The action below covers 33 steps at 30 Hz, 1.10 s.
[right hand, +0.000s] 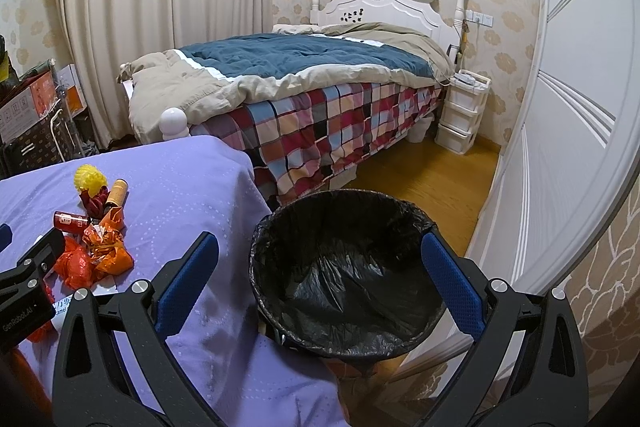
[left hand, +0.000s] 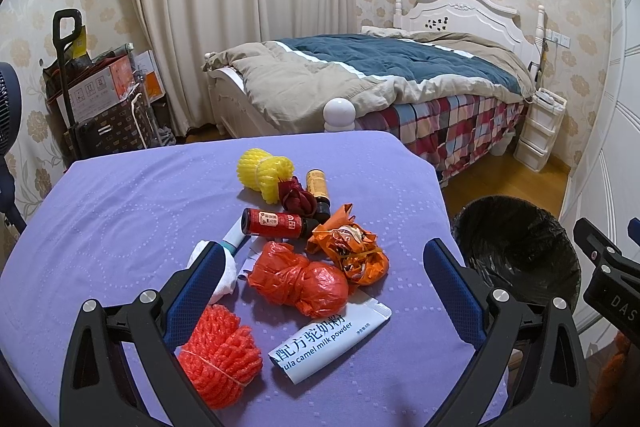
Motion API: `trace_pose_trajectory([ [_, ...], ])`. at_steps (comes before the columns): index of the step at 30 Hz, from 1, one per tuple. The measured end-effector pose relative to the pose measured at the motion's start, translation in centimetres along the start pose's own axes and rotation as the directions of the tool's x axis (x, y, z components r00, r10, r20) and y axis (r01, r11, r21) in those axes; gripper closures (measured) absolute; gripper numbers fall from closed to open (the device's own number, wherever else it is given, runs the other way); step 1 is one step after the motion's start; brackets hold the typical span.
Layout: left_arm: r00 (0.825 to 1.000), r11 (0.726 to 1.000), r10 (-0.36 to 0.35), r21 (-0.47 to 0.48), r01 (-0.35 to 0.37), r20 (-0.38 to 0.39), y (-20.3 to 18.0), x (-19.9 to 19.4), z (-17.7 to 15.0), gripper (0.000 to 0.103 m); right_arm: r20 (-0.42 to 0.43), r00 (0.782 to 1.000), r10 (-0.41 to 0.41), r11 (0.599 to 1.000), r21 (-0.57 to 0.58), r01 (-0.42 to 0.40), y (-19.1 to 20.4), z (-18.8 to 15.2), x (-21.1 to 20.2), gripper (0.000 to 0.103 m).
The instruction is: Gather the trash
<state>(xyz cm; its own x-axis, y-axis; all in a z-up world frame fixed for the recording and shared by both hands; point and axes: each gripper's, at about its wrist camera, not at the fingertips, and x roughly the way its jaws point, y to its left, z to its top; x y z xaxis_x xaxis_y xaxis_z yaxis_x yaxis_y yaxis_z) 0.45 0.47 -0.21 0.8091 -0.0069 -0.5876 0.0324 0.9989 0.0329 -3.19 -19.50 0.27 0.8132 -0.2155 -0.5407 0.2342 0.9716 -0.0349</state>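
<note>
Beside the bin [right hand: 348,267], trash lay in a pile on the purple surface [left hand: 120,227]. Over the red bag [left hand: 298,279] the left hand-held gripper [left hand: 324,287] was wide open. Above the bin, the right hand-held gripper [right hand: 320,279] was wide open, holding nothing.

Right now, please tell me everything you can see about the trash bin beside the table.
The trash bin is round, lined with a glossy, wrinkled black plastic bag folded over its rim. It stands upright on the wooden floor, close against the corner of the purple-covered table; whether they touch is unclear. No trash shows inside. The right gripper hangs open above it, not touching.
</note>
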Motion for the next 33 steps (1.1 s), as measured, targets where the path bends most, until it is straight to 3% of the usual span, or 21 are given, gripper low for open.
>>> trace_pose_trajectory([
  [26, 1.000, 1.000, -0.005, 0.005, 0.005, -0.016, 0.1, 0.3, -1.1, 0.006, -0.010, 1.000, 0.006, 1.000, -0.001, -0.006, 0.2, 0.4, 0.1, 0.004],
  [33, 1.000, 1.000, 0.020, 0.008, -0.020, -0.023, 2.2, -0.7, -2.1, 0.006, -0.034, 0.998, 0.045, 0.999, -0.011, -0.045, 1.0, -2.4, 0.2, 0.004],
])
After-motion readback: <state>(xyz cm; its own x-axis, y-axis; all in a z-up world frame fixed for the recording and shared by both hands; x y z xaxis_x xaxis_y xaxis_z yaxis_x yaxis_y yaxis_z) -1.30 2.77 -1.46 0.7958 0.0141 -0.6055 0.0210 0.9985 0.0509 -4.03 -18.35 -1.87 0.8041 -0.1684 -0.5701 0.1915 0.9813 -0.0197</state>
